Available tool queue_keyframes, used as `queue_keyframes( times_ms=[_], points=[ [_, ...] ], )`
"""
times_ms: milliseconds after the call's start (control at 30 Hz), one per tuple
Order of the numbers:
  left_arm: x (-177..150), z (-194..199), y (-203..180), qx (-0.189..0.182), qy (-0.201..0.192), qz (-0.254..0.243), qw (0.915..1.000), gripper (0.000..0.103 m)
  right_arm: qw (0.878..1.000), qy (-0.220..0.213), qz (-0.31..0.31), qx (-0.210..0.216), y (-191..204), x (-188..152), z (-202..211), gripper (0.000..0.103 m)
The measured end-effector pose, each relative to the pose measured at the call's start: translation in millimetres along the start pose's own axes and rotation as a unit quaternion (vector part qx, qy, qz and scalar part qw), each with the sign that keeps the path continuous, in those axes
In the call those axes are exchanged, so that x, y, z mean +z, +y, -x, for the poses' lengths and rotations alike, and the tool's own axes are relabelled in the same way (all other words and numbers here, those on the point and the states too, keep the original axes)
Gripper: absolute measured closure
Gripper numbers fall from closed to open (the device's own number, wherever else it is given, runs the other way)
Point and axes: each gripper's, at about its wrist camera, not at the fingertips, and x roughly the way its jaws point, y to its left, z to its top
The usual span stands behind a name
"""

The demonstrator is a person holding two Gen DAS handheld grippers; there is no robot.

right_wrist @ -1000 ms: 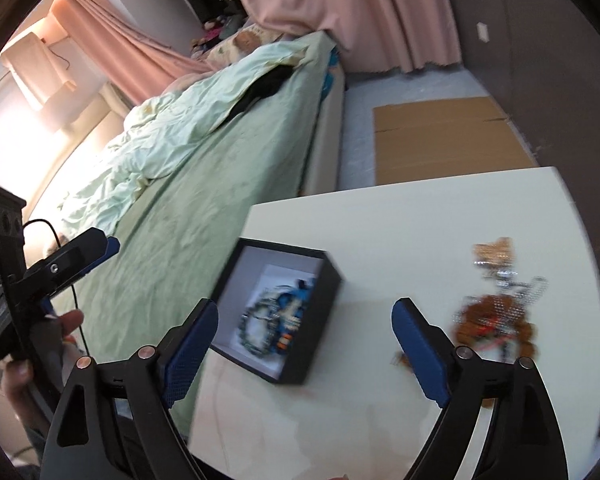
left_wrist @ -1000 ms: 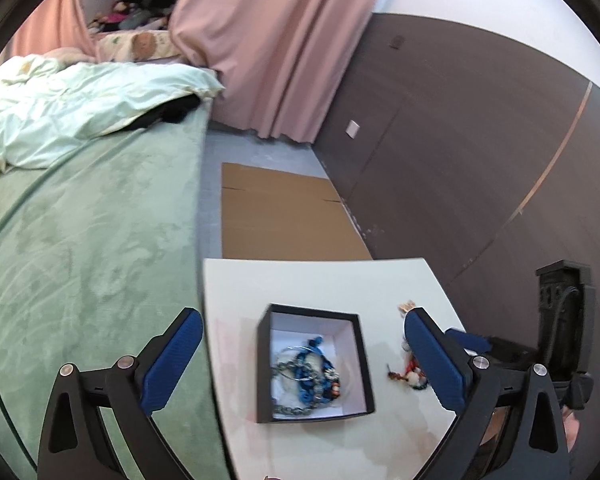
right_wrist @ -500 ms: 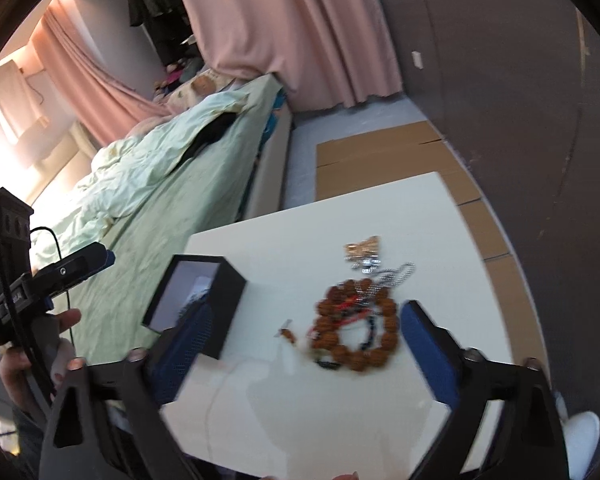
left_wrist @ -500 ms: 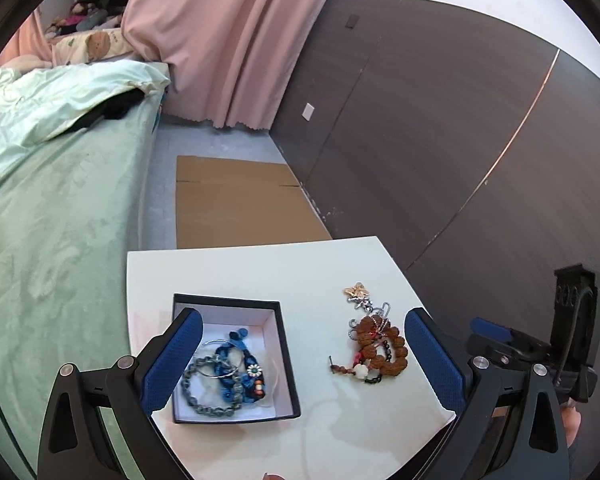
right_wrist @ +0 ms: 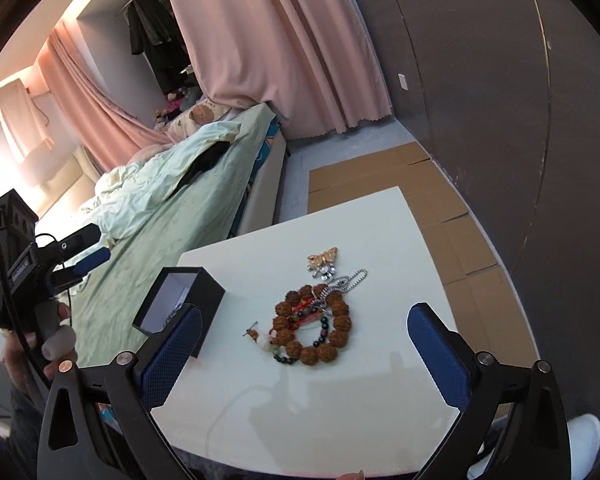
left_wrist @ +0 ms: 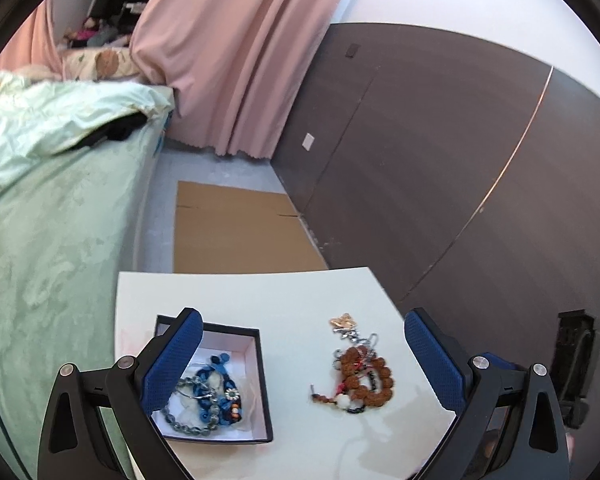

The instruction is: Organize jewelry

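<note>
- R gripper (right_wrist: 300, 354): you're holding it wide open, nothing between jaws, having just finished opening.
- Brown bead bracelet pile (right_wrist: 312, 322): lying on white table (right_wrist: 380, 400), dead ahead of R gripper, centred between its fingers; nearer R than L.
- L gripper (left_wrist: 300, 360): you're holding it open, empty.
- Black box (left_wrist: 260, 380): sitting left of pile, blue beads (left_wrist: 216, 392) inside.

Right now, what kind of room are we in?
Most likely a bedroom: a bed with a rumpled green duvet, pink curtains, and a small white table holding a jewelry box beside the bed.
</note>
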Motion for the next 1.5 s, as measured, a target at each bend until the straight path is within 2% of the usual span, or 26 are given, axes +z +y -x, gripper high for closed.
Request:
queue_keyframes(
  times_ms=[200, 333, 467, 600, 700, 767, 1067, 1400, 1467, 1500],
  points=[
    [-9, -14, -18, -0.013, 0.022, -0.033, 0.9991, 0.002, 0.999, 0.002, -0.029, -0.026, -22, -2, 5, 0.0],
    [-17, -33, -29, -0.013, 0.053, -0.055, 0.997, 0.002, 0.998, -0.012, -0.061, -0.014, -36, -3, 10, 0.0],
    [-26, -52, -40, -0.013, 0.094, -0.081, 0.9922, 0.014, 0.998, -0.006, -0.069, -0.013, -42, -2, 6, 0.0],
    [-36, -67, -51, -0.018, 0.118, -0.112, 0.9866, 0.017, 0.997, -0.001, -0.08, -0.014, -51, -3, 0, 0.0],
    [-44, -78, -60, -0.024, 0.132, -0.126, 0.9829, 0.023, 0.995, 0.002, -0.1, -0.012, -60, -5, -2, 0.0],
    [-46, -86, -63, -0.024, 0.142, -0.125, 0.9817, 0.032, 0.994, 0.002, -0.109, -0.011, -65, -6, -5, 0.0],
    [-56, -132, -78, -0.026, 0.194, -0.122, 0.9731, 0.054, 0.99, 0.014, -0.137, 0.0, -75, -6, -17, 0.0],
    [-75, -163, -71, -0.002, 0.23, -0.115, 0.9664, 0.056, 0.989, 0.025, -0.146, 0.011, -78, -6, -25, 0.0],
    [-77, -168, -68, -0.009, 0.242, -0.104, 0.9647, 0.071, 0.989, 0.027, -0.145, 0.014, -76, -7, -26, 0.0],
    [-77, -169, -68, -0.012, 0.246, -0.1, 0.9639, 0.074, 0.989, 0.029, -0.143, 0.014, -74, -7, -27, 0.0]
  ],
)
